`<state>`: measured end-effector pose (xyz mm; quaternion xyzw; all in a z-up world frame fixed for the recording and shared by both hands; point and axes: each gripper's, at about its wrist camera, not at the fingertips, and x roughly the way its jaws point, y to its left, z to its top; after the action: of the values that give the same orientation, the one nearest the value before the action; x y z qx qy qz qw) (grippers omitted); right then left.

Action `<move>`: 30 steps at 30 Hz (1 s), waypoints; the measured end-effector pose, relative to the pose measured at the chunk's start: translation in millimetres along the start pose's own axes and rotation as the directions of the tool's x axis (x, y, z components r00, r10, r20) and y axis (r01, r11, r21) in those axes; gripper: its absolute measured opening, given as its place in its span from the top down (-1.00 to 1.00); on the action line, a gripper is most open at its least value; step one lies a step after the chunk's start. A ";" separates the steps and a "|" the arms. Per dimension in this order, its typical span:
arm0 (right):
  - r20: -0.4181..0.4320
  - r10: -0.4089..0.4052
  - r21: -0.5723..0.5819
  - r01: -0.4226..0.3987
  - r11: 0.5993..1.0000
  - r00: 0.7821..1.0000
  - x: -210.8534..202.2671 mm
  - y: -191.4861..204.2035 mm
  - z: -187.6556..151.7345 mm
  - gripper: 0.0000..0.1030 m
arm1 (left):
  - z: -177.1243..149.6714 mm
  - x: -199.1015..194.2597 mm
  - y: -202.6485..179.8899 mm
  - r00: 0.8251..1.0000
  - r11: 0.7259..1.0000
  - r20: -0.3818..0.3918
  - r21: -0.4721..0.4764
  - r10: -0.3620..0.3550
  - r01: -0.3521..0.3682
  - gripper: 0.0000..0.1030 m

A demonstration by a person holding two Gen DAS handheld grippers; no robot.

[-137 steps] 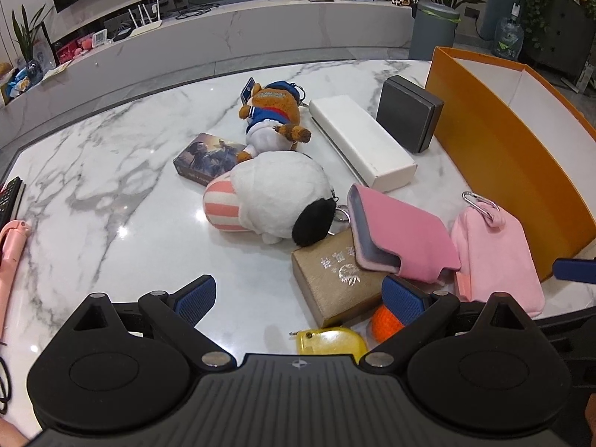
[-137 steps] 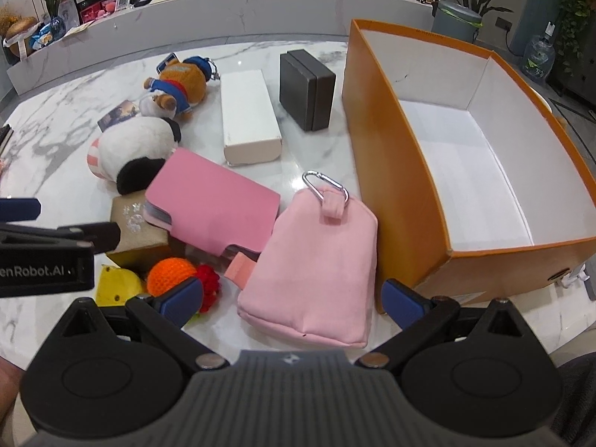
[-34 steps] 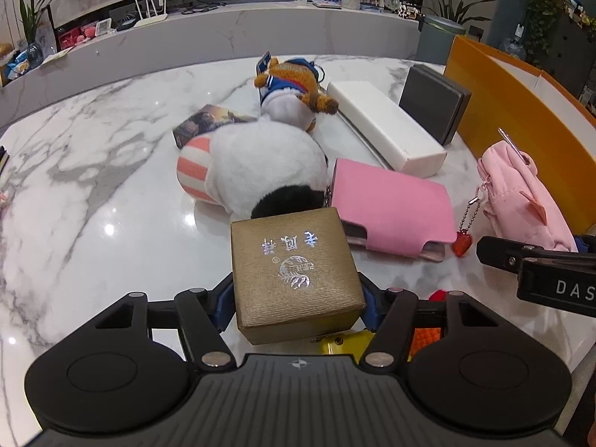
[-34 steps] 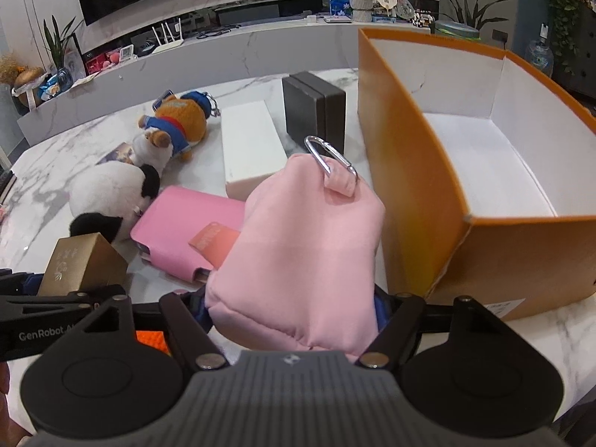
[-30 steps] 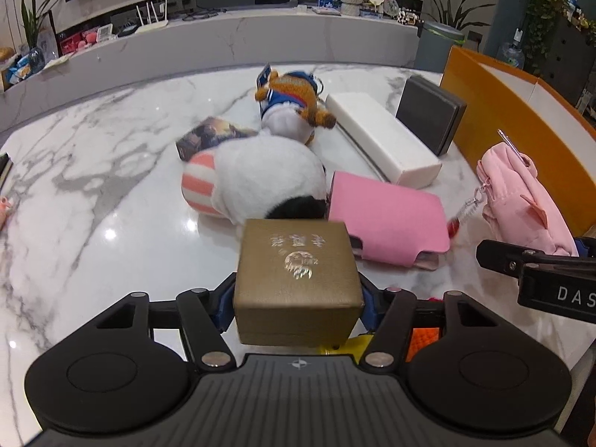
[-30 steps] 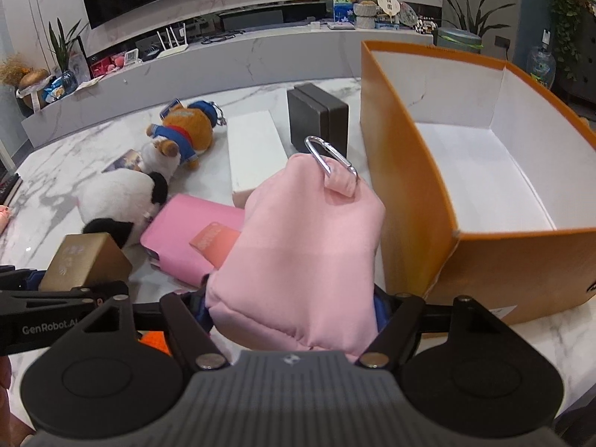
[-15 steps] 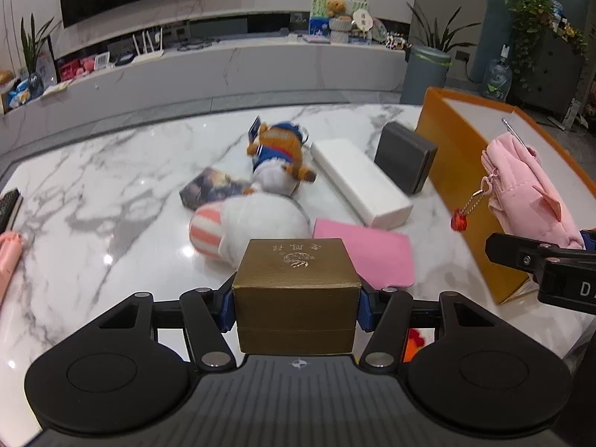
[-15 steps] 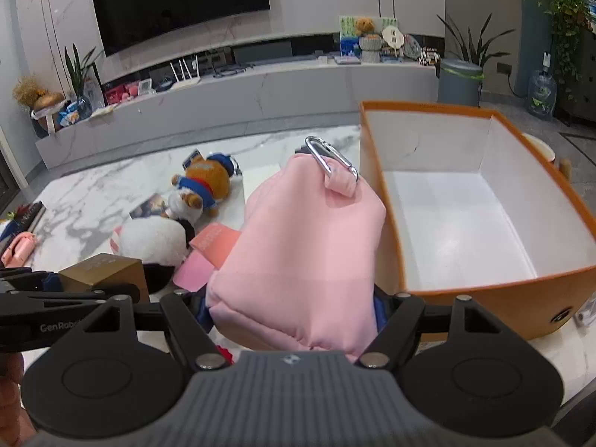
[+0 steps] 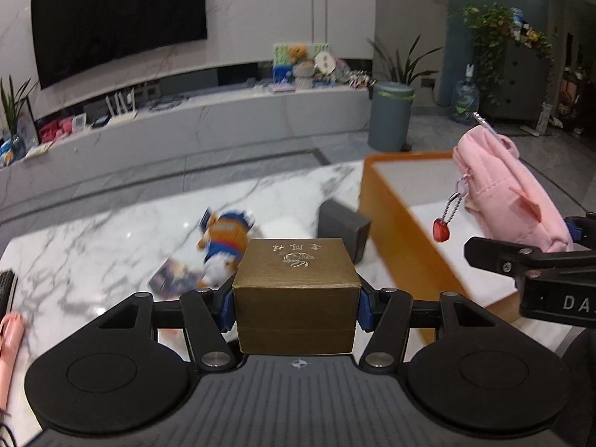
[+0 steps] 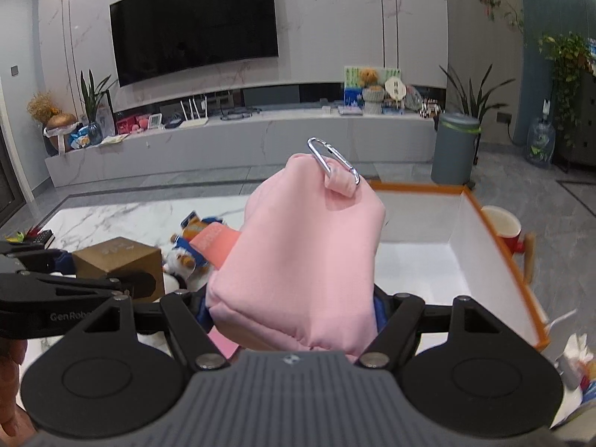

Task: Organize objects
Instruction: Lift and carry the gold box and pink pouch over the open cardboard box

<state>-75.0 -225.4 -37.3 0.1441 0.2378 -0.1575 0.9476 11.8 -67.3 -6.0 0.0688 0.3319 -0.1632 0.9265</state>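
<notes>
My left gripper (image 9: 296,307) is shut on a gold-brown gift box (image 9: 296,290) and holds it high above the marble table (image 9: 93,238). The box also shows in the right wrist view (image 10: 119,260). My right gripper (image 10: 294,309) is shut on a pink pouch (image 10: 301,260) with a silver carabiner (image 10: 331,160), held above the open orange box (image 10: 495,249). In the left wrist view the pouch (image 9: 510,197) hangs over the orange box (image 9: 402,219), with a red charm (image 9: 441,230) dangling from it.
On the table lie a brown plush in blue (image 9: 223,238), a dark grey box (image 9: 344,223), a white box (image 9: 287,229) and a card pack (image 9: 175,277). A pink item (image 9: 9,339) lies at the left edge. A red cup (image 10: 501,227) stands beyond the orange box.
Both grippers have risen well above the table with their loads. The pink pouch has moved over the orange box. The table objects look smaller and farther below.
</notes>
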 end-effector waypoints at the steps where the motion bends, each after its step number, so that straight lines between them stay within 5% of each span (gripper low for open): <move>1: 0.007 0.000 -0.003 0.000 1.000 1.000 -2.3 -4.2 3.3 -0.44 | 4.9 -0.3 -4.8 1.000 1.000 0.008 0.004 -0.008 0.008 -0.30; 14: 0.050 -0.075 -0.056 0.078 0.995 0.996 -20.2 -78.2 46.6 -0.45 | 40.6 40.1 -71.4 0.988 0.988 0.042 0.059 -0.146 0.143 -0.30; 26: -0.080 -0.092 -0.156 0.079 0.985 0.993 20.9 -137.6 24.4 -0.45 | 39.9 89.5 -116.5 0.980 0.954 -0.046 0.224 -0.192 0.197 -0.30; 30: -0.118 -0.078 -0.209 0.052 0.976 0.990 40.9 -146.1 18.0 -0.45 | 40.9 97.9 -134.0 0.977 0.918 -0.039 0.338 -0.208 0.208 -0.30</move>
<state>-87.1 -373.9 -71.3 0.0471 0.3165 -0.1537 0.9349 60.5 -227.6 -39.5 0.1924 0.3053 -0.3155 0.8776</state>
